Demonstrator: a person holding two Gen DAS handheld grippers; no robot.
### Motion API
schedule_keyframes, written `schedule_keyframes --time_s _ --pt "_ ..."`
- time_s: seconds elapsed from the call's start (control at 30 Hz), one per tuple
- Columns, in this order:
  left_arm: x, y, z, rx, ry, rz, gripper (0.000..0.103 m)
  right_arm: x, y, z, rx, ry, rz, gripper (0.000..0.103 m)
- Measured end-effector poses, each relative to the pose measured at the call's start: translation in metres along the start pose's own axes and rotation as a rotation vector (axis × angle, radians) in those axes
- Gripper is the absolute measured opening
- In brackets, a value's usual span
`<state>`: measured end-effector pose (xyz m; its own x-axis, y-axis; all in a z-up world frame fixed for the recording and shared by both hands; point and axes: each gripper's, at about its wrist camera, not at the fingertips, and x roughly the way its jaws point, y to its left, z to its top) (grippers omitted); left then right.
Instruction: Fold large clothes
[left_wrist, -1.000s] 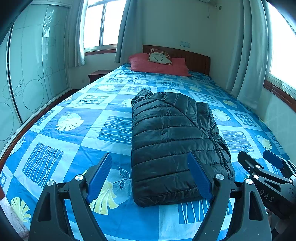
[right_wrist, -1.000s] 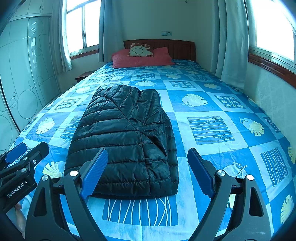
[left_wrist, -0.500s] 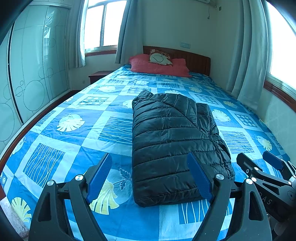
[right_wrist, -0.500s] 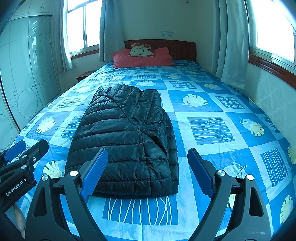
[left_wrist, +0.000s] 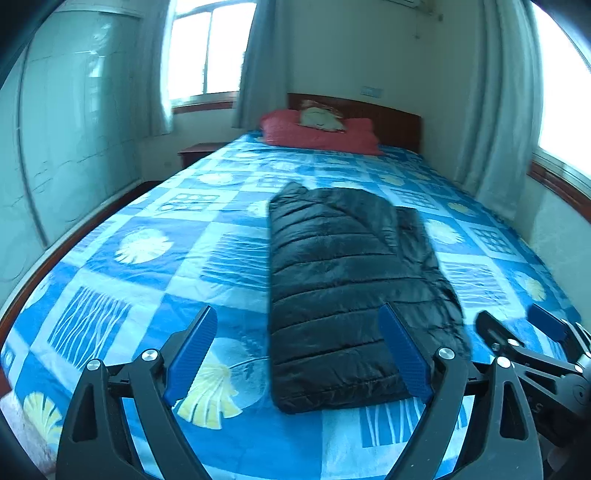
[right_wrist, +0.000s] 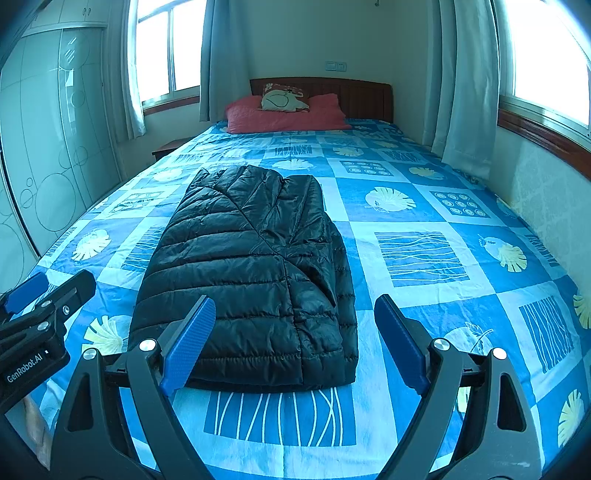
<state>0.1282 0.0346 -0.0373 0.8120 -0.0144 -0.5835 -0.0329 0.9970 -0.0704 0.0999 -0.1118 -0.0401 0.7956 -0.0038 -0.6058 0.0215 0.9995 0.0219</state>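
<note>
We hold both tools above the foot of the bed (right_wrist: 424, 206), each with its jaws spread wide and nothing between them. The black quilted down jacket (right_wrist: 251, 273) lies lengthwise on the blue patterned bedspread, sleeves tucked in to make a narrow rectangle, hem nearest us. The left tool (left_wrist: 295, 354) hangs over the hem's left part and the right tool (right_wrist: 295, 339) over its right corner, probably placed to lift the hem toward the collar.
</note>
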Motion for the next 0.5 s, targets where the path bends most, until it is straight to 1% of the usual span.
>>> schedule_keyframes --time_s 0.03,0.07,0.1,0.2,0.3,0.37,0.5 --pt "0.0 0.0 -0.001 -0.003 -0.002 0.01 0.088 0.0 -0.001 -0.001 -0.001 0.001 0.001 0.088" --pt "-0.001 0.002 -0.002 -0.004 -0.012 -0.004 0.088 0.0 -0.002 -0.001 -0.001 0.002 0.002 0.088" --pt "0.0 0.003 -0.002 -0.005 -0.017 -0.003 0.088 0.0 -0.003 -0.002 -0.003 0.003 0.002 0.088" --pt "0.002 0.006 -0.002 0.0 -0.03 0.019 0.088 0.001 -0.007 -0.003 -0.004 0.008 -0.001 0.088" --pt "0.005 0.016 -0.002 -0.043 -0.04 0.016 0.088 0.002 -0.013 -0.004 -0.001 0.009 -0.007 0.088" --pt "0.009 0.02 -0.002 -0.053 -0.024 -0.001 0.088 0.003 -0.018 -0.005 0.002 0.008 -0.015 0.088" --pt "0.026 0.031 -0.006 -0.048 0.026 0.027 0.088 0.007 -0.033 -0.007 0.015 0.009 -0.035 0.088"
